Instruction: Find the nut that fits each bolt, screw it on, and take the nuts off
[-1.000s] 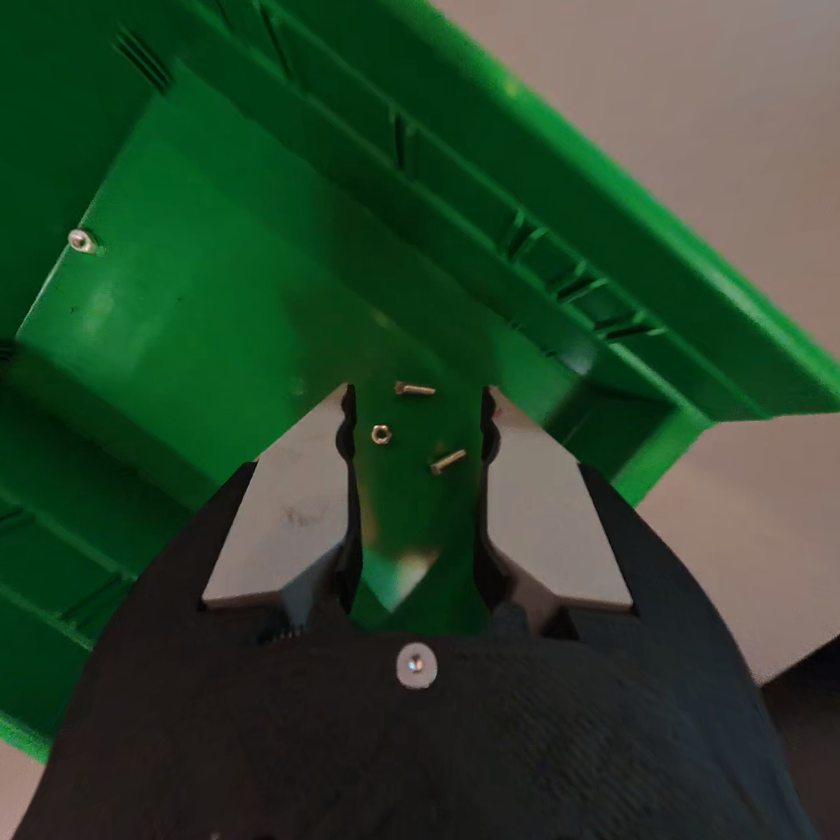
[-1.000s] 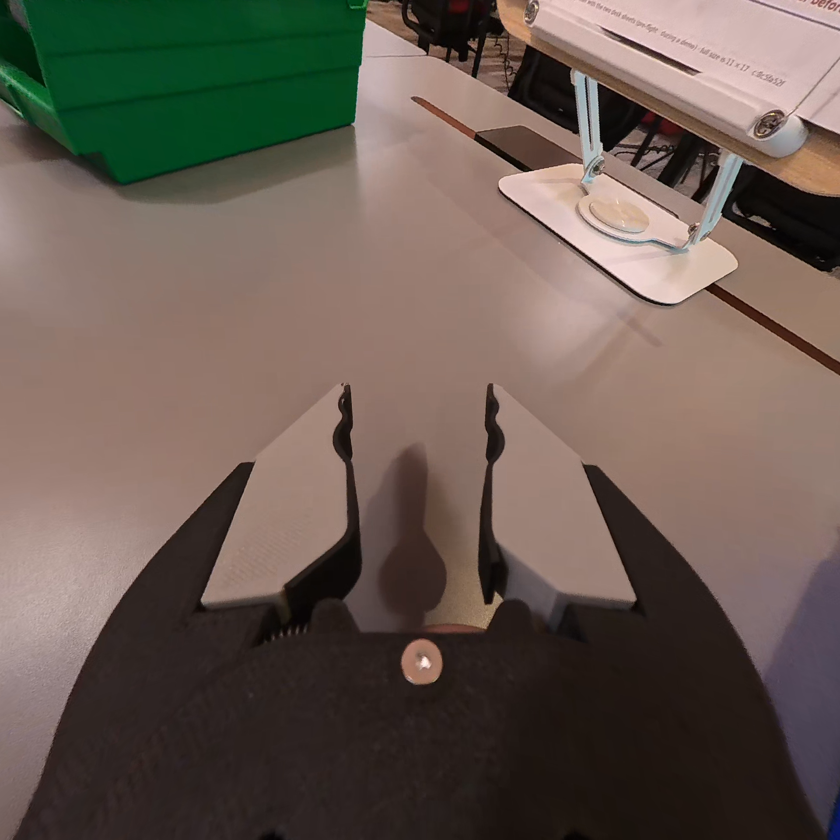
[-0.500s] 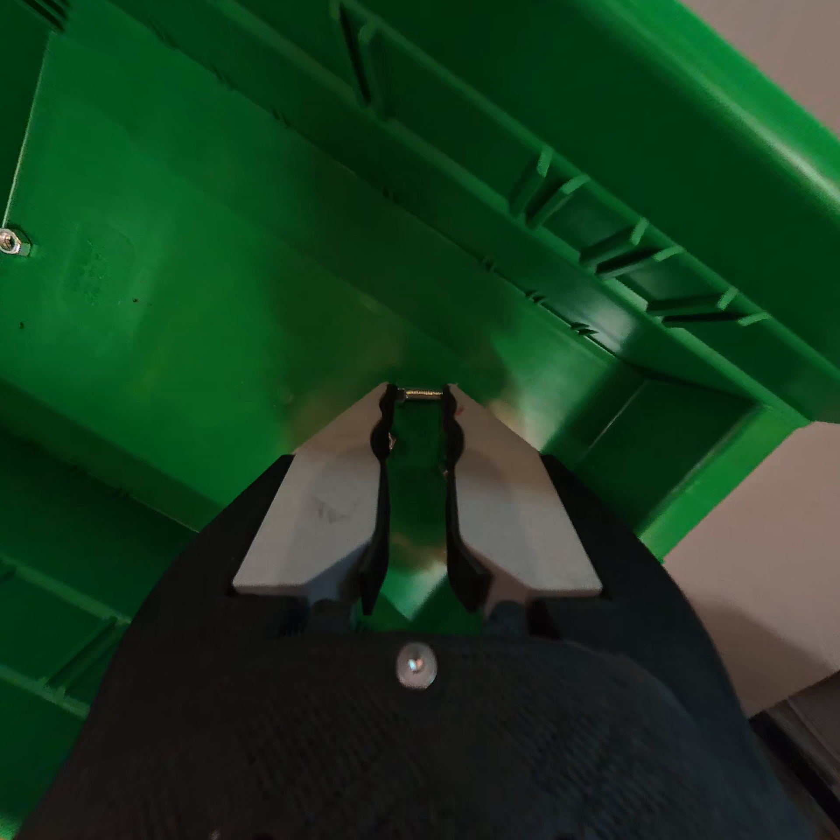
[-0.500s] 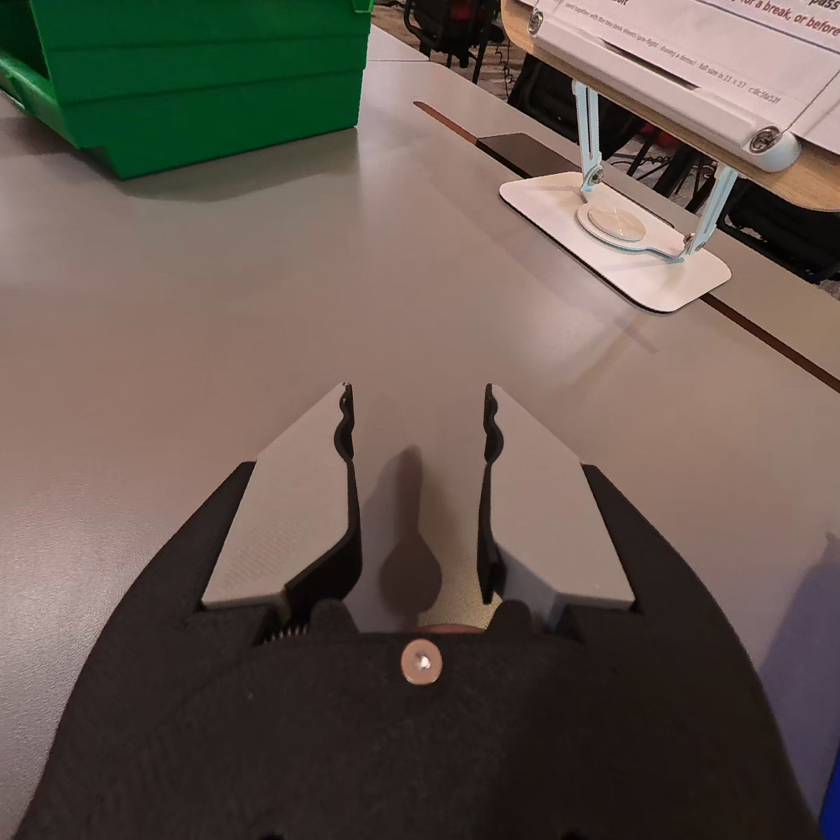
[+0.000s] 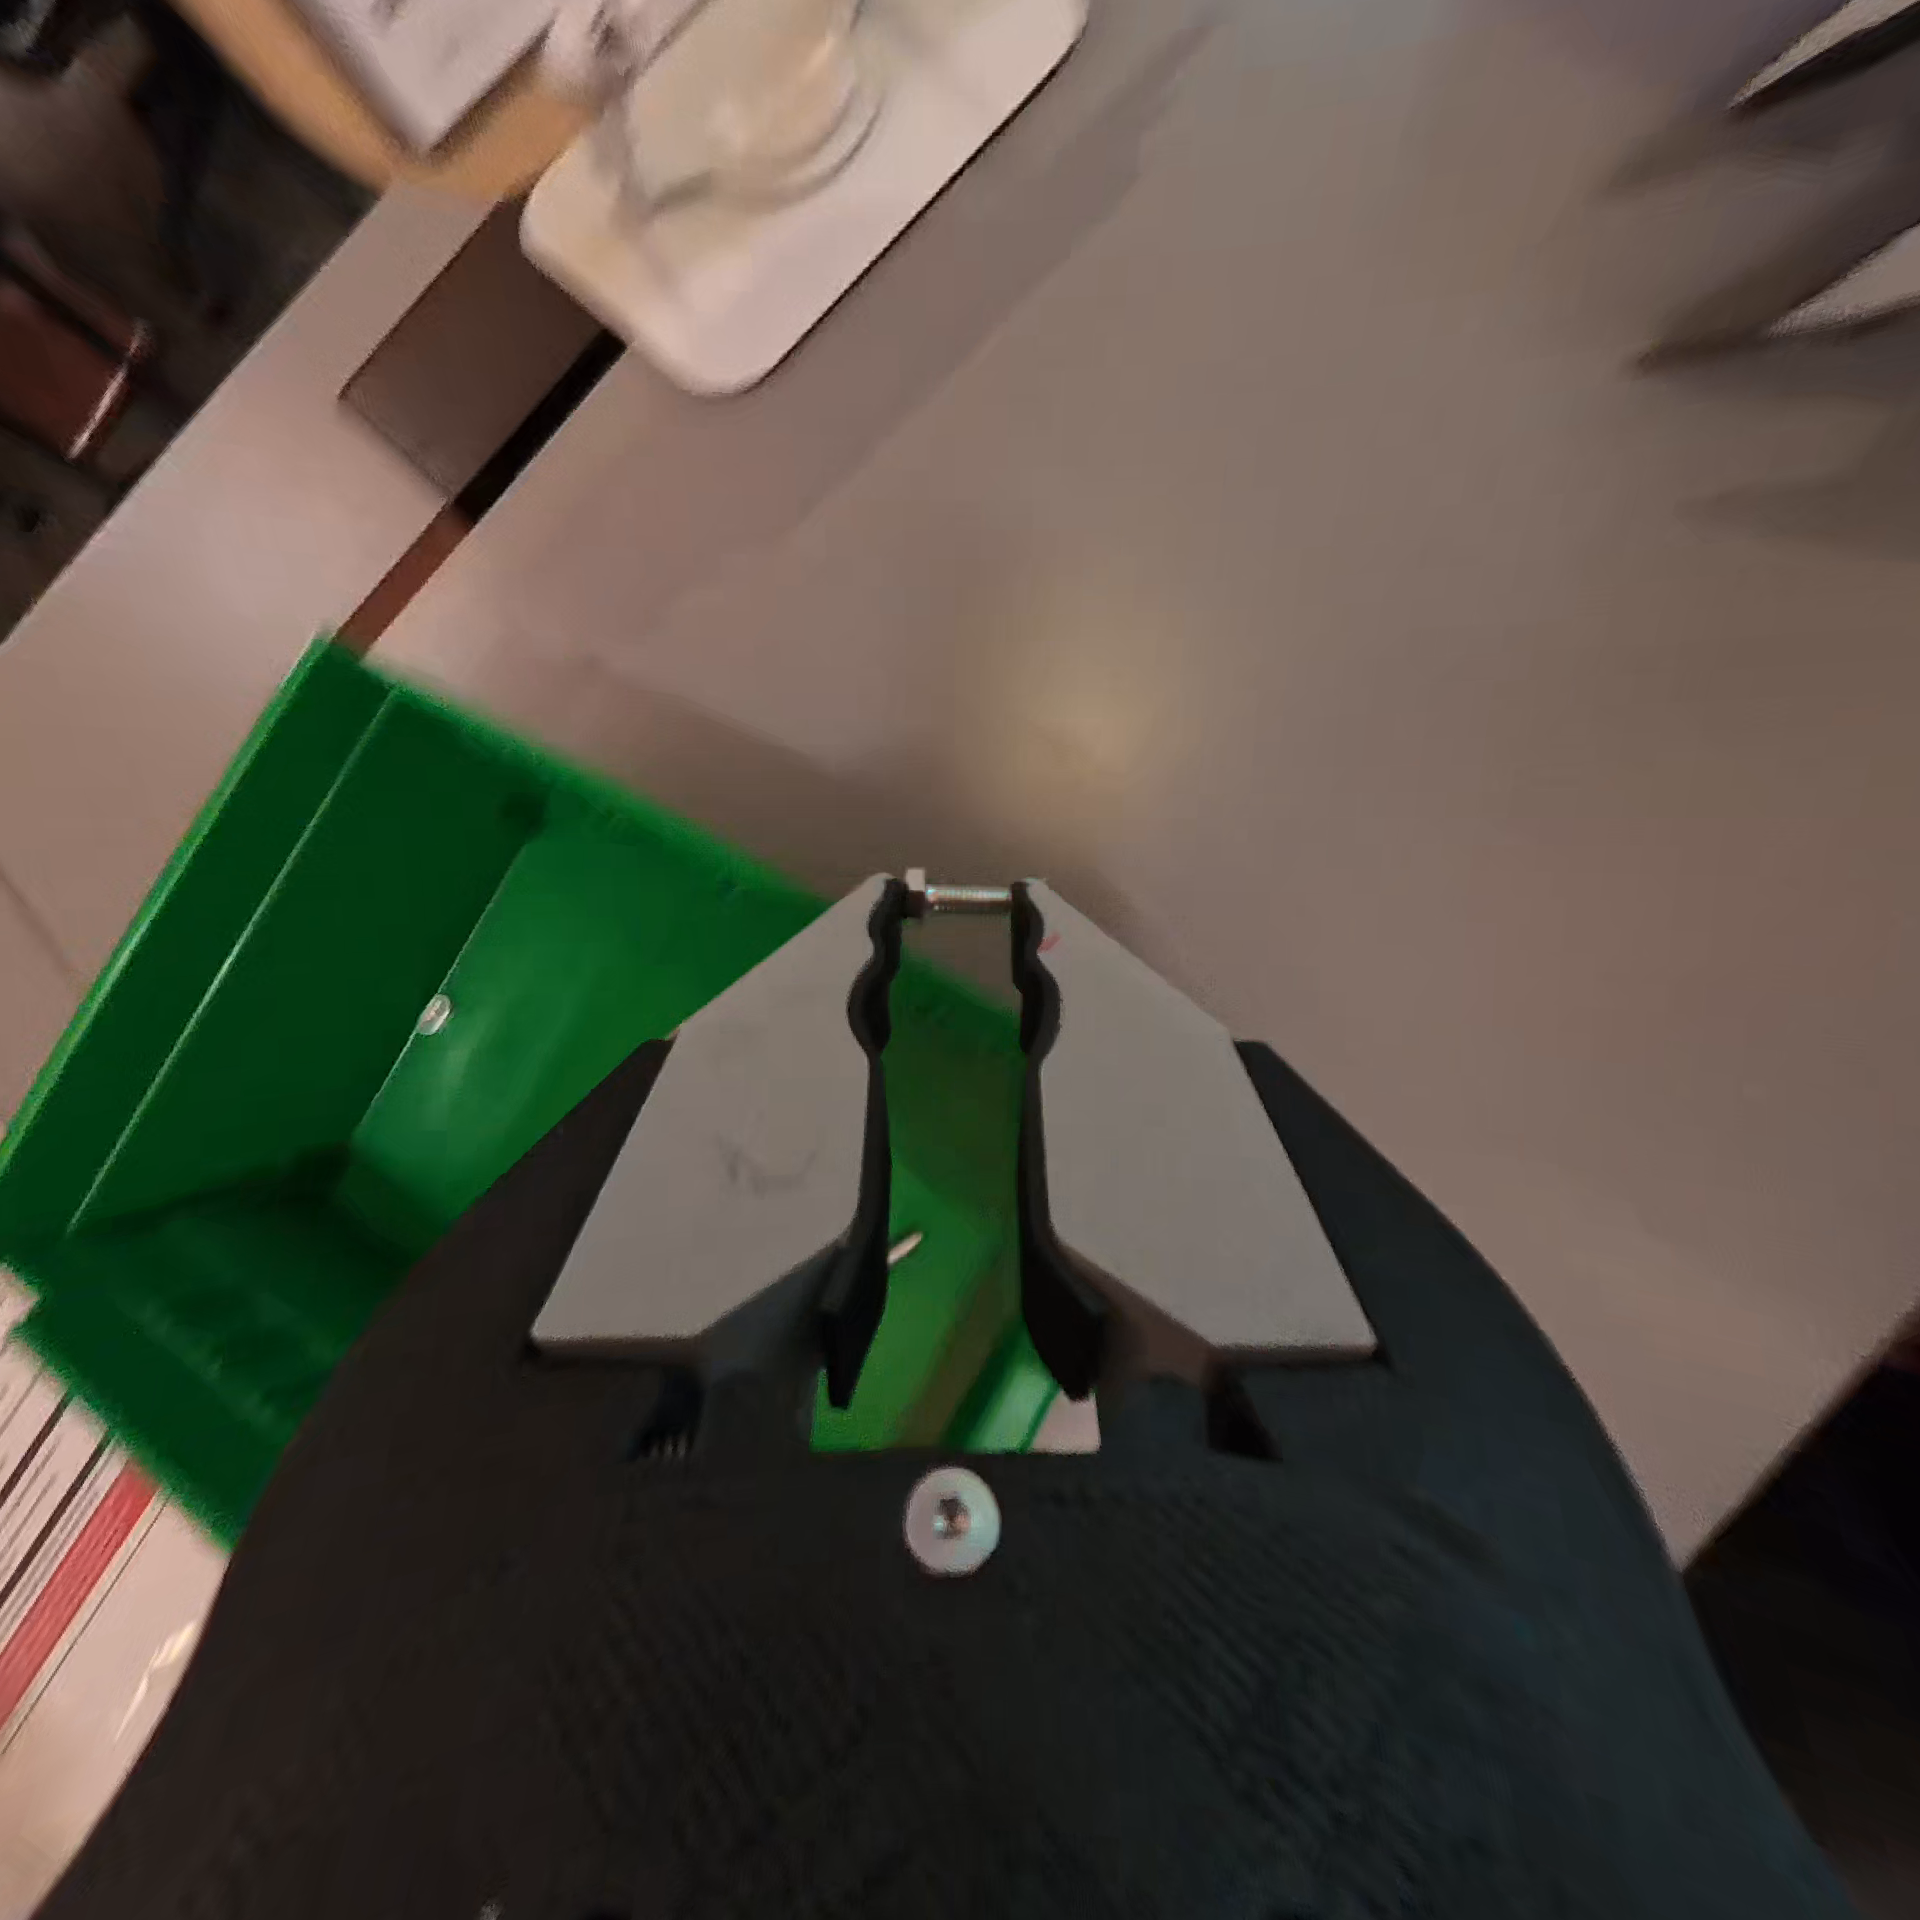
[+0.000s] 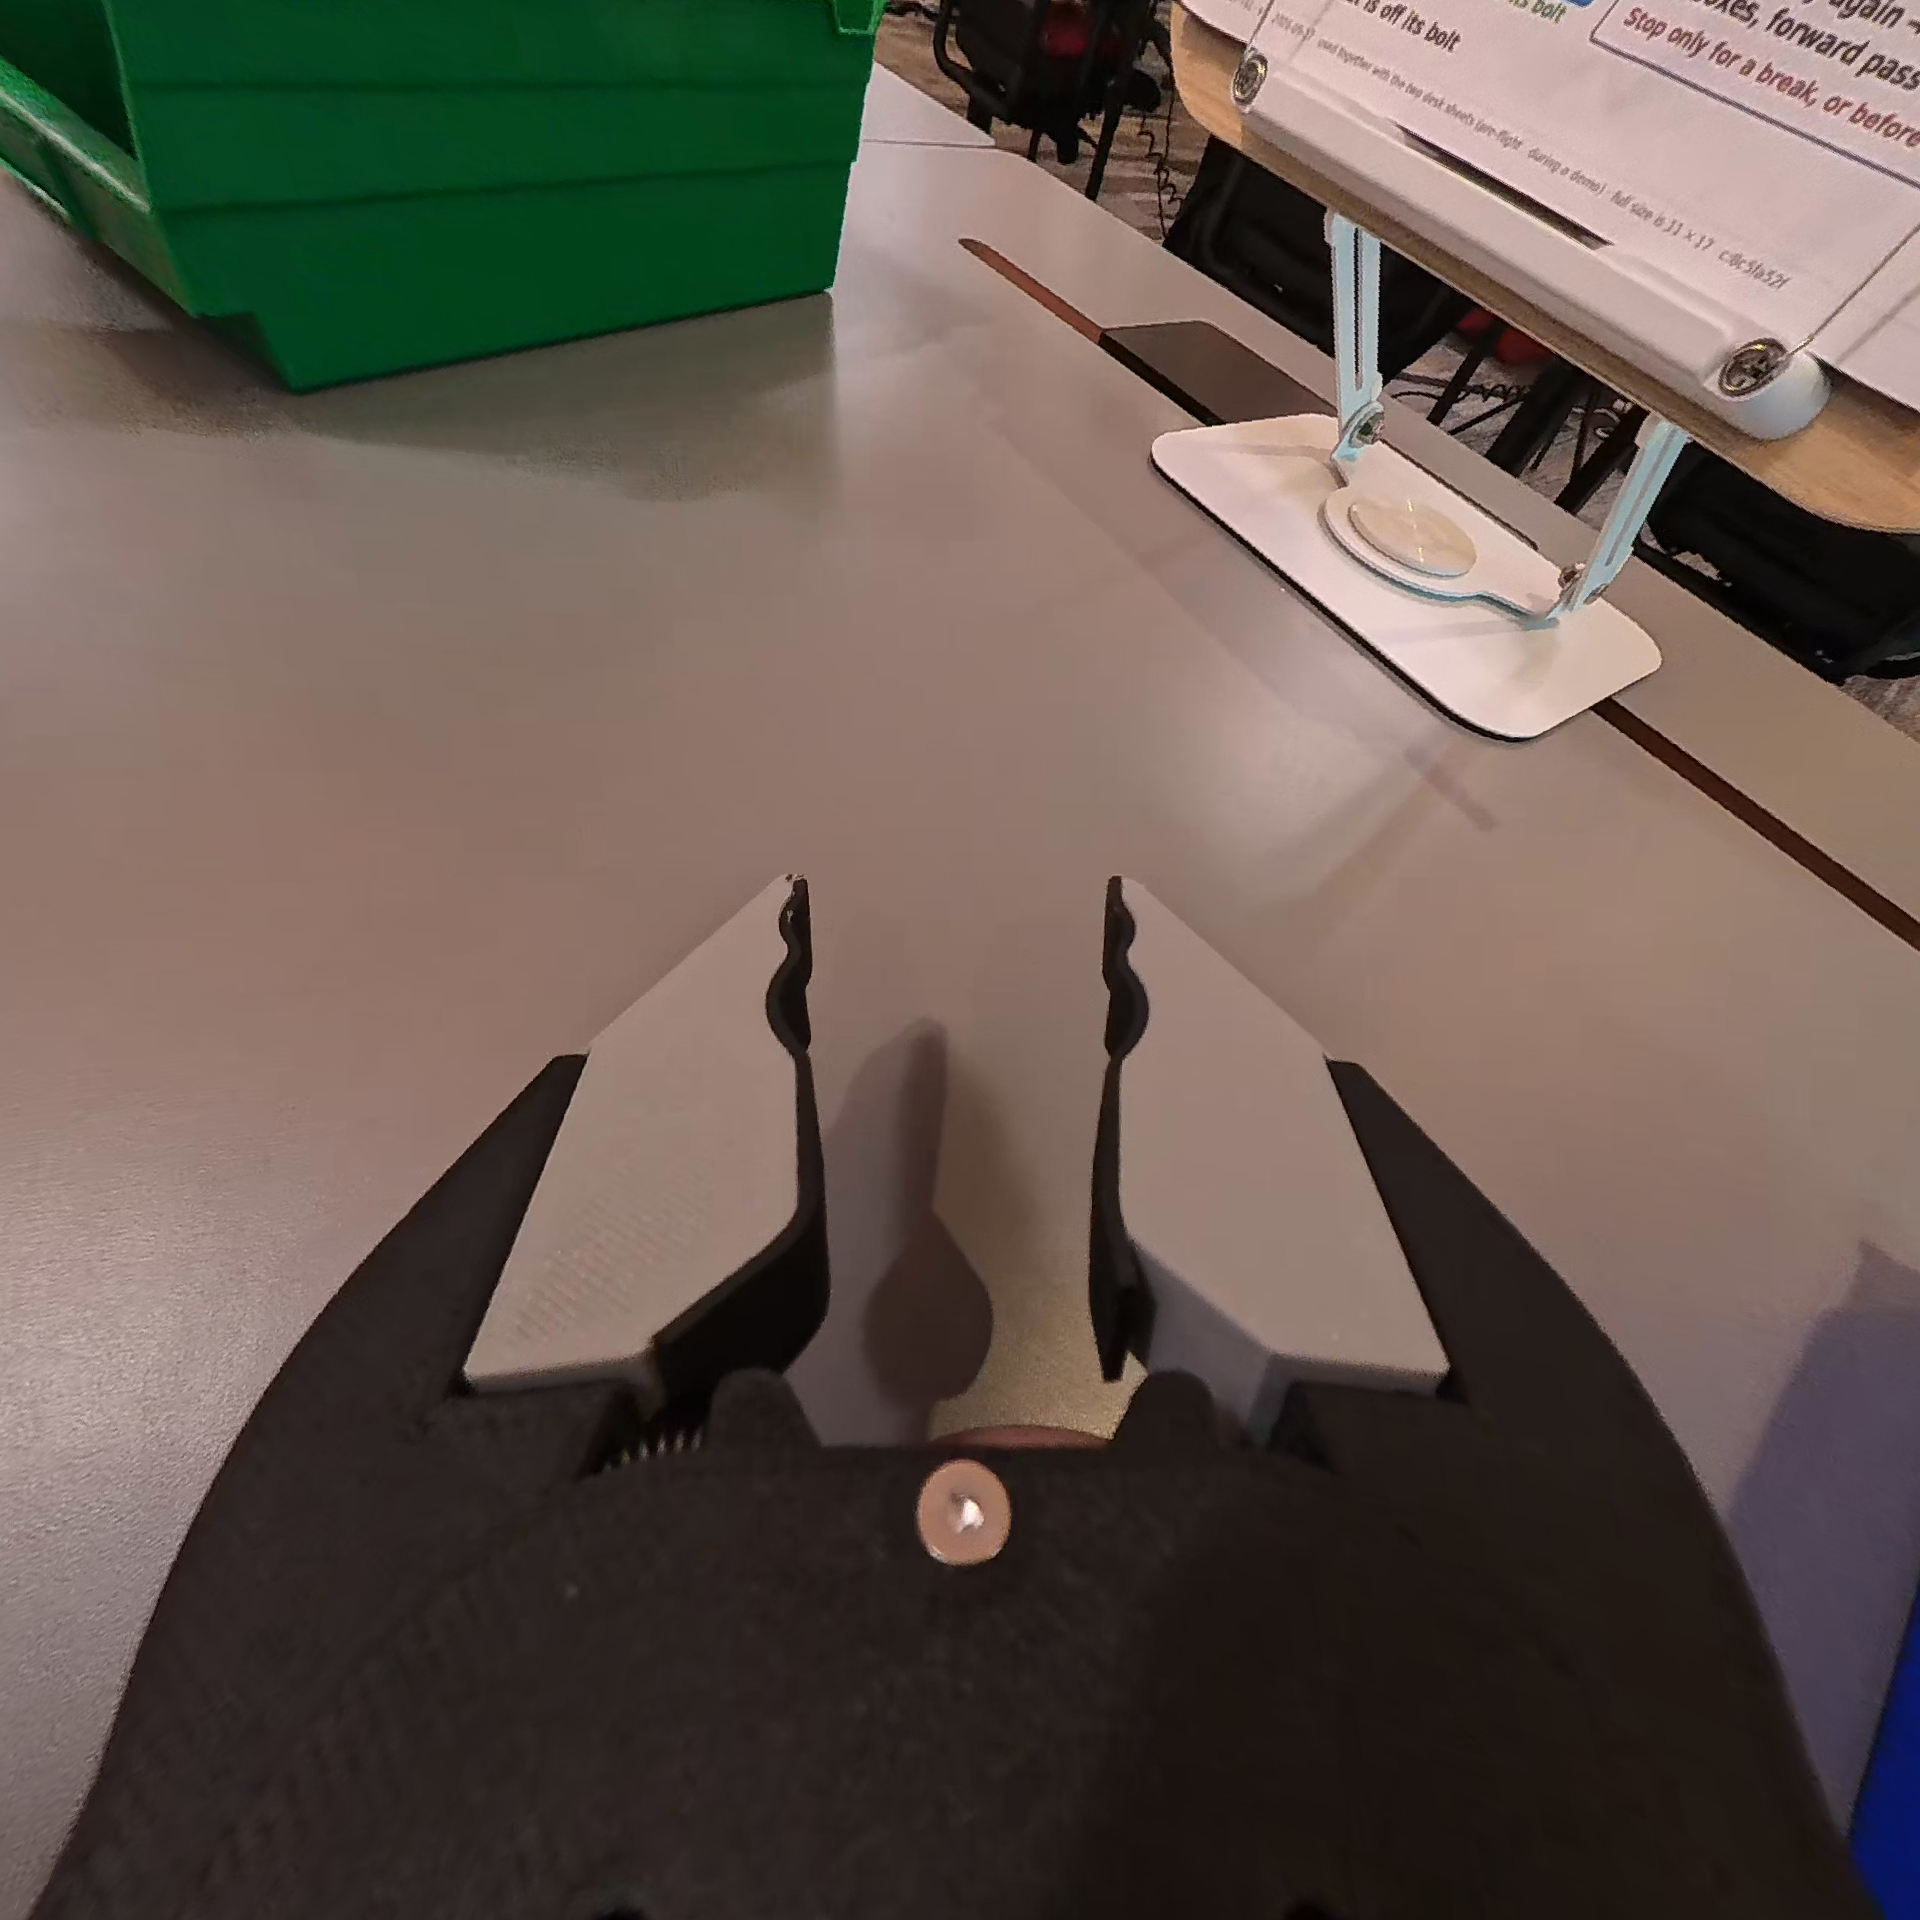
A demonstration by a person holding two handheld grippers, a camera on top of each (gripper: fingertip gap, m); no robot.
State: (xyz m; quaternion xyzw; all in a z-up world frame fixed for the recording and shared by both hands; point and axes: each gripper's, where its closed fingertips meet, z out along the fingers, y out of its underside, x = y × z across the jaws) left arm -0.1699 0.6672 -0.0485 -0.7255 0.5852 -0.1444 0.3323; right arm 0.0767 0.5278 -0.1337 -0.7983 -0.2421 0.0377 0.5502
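bolt (image 5: 961, 894) is sitting crosswise in the very tips of the left claw (image 5: 956, 902), pinched end to end above the green bin (image 5: 312, 987). looks tiny, light, hard and slick, so a mid-shank grip seems safer. right claw (image 6: 956, 904) is hanging spread and empty over the surface (image 6: 520, 675).

One bolt (image 5: 956, 894), one bin (image 6: 488, 187), one stand (image 6: 1403, 582).

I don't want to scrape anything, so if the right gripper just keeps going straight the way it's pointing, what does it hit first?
Most likely the bare grey table: the open right gripper points slightly down at it. The green bin sits far left and the white stand far right, both off that line, though depth is hard to judge.
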